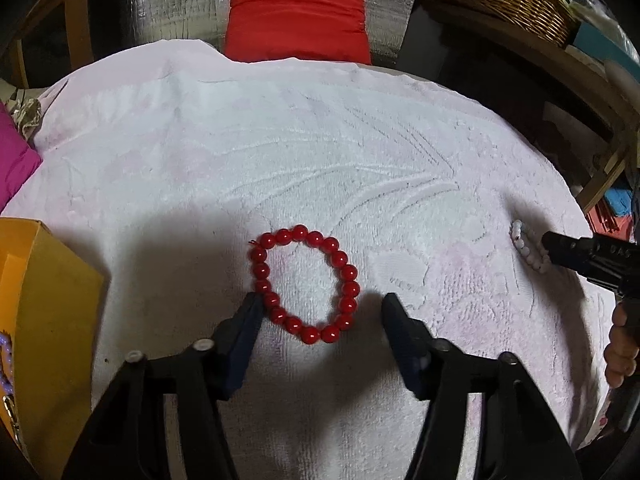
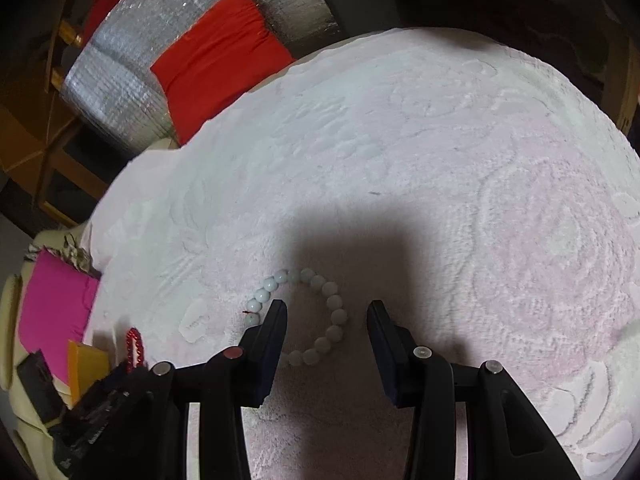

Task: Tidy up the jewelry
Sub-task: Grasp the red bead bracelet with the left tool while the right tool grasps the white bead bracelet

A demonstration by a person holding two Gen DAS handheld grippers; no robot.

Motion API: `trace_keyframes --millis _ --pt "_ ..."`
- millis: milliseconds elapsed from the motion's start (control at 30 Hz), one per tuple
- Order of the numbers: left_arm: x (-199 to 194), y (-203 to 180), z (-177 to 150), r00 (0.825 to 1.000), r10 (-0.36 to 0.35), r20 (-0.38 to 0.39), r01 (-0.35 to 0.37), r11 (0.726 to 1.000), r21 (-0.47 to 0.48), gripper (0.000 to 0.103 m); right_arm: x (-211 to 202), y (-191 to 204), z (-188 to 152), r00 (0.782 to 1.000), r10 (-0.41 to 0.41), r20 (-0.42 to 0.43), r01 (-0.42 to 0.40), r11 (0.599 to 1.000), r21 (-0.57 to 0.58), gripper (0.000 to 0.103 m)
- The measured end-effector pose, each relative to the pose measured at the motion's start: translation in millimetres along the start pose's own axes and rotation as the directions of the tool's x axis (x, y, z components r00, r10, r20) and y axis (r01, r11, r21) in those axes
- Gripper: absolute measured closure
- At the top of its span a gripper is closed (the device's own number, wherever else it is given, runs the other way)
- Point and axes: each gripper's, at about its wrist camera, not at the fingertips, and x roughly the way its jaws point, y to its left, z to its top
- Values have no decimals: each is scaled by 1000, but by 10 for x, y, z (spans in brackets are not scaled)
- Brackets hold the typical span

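Our left gripper [image 1: 322, 306] gapes over the red bracelet [image 1: 306, 284]; our right gripper [image 2: 326, 312] (also spread, holding nothing) straddles the white bracelet [image 2: 332, 312] on the towel [image 1: 320, 140].

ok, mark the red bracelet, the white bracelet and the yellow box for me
red bracelet [image 1: 350, 274]: left wrist view, on a bead of its right side.
white bracelet [image 2: 335, 301]: right wrist view, on a bead of its right side.
yellow box [image 1: 52, 300]: left wrist view, on its outer wall.

The red beads [image 1: 306, 284] look shiny and smooth. The white beads [image 2: 316, 312] look dull. The towel [image 1: 320, 140] is soft, bumpy cloth.
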Motion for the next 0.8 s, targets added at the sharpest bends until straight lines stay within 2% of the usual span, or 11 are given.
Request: trace_keyframes --millis 33,67,167,300,333,367,467,800 --pt "-5 9 -4 1000 4 1 -4 1000 5 55 10 59 -18 1000 -26 9 26 999 -32 62" --pt "10 -20 -5 1000 11 3 -11 1000 13 59 29 124 -40 998 -58 16 59 996 -71 70" --pt "-1 -85 -16 1000 31 7 -31 999 39 64 92 271 -111 987 -152 43 157 974 -165 84" --pt "-50 -160 -38 999 45 12 -45 996 71 77 96 402 -189 972 -215 92 231 943 -240 88" --pt "-58 -163 -39 999 48 13 -49 996 72 79 87 412 -196 971 -218 96 235 941 -242 88" --pt "-66 -164 -44 998 53 13 -54 996 74 82 78 419 -196 971 -218 97 235 941 -242 93" --pt "-85 -160 -42 998 62 18 -63 995 74 92 23 422 -185 972 -210 103 229 945 -234 92" --pt "-193 -221 -35 998 53 42 -57 994 97 93 -155 426 -191 984 -141 105 161 963 -218 92"
